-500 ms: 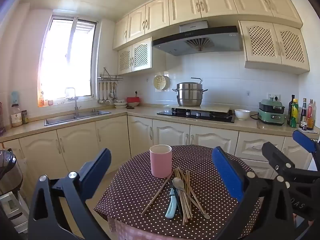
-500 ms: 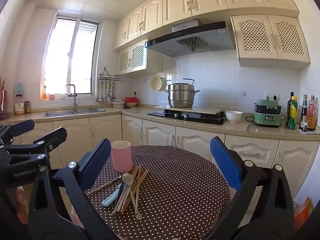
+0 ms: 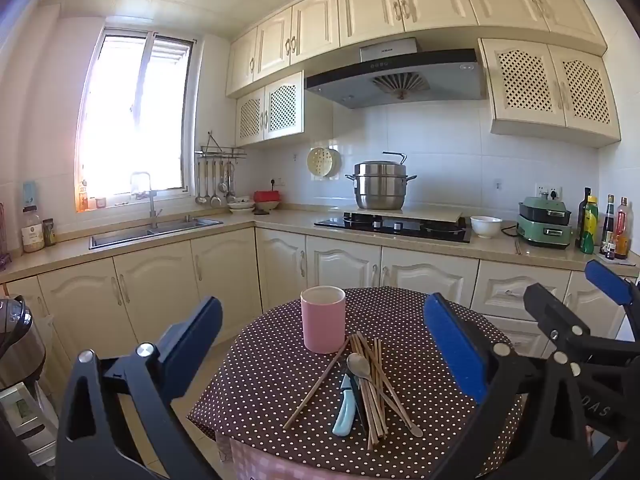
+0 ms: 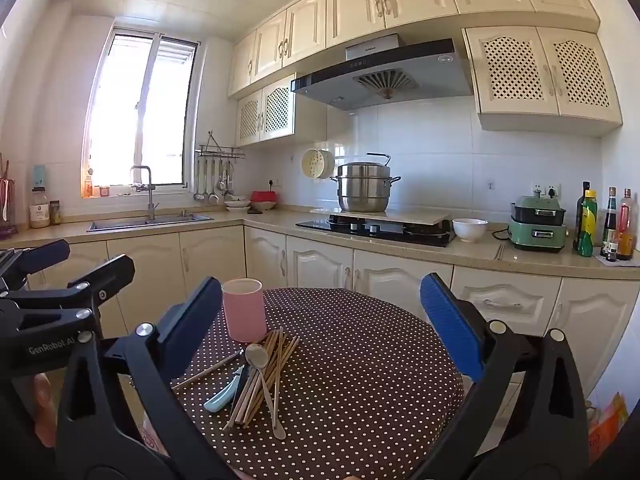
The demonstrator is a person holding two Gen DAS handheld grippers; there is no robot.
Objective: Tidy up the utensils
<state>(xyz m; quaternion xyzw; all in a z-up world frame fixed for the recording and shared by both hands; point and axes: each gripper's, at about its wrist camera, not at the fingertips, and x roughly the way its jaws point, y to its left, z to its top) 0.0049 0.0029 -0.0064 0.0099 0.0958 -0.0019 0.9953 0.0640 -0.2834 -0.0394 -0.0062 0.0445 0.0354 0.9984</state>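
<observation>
Nothing has shifted: both grippers, left gripper [image 3: 320, 344] and right gripper [image 4: 320, 324], hover wide open before chopsticks [image 3: 374, 384] and pink cup [image 3: 323, 319]; a first pick likely follows.

Home kitchen: sink [image 3: 156, 232], hob [image 3: 394, 226] w/ steamer pot [image 3: 380, 186], range hood [image 3: 394, 78], cream cabinets [image 3: 360, 20].

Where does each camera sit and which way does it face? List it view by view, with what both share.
Left wrist: rides the left gripper, facing the round dotted table and kitchen counter; its own open blue fingers frame the pink cup; the right gripper shows at the right edge.
Right wrist: rides the right gripper, facing the same way from further right; its own open fingers show, the left gripper at the left edge.
Shared: table, cup, the pile of chopsticks, spoon and blue-handled knife.
</observation>
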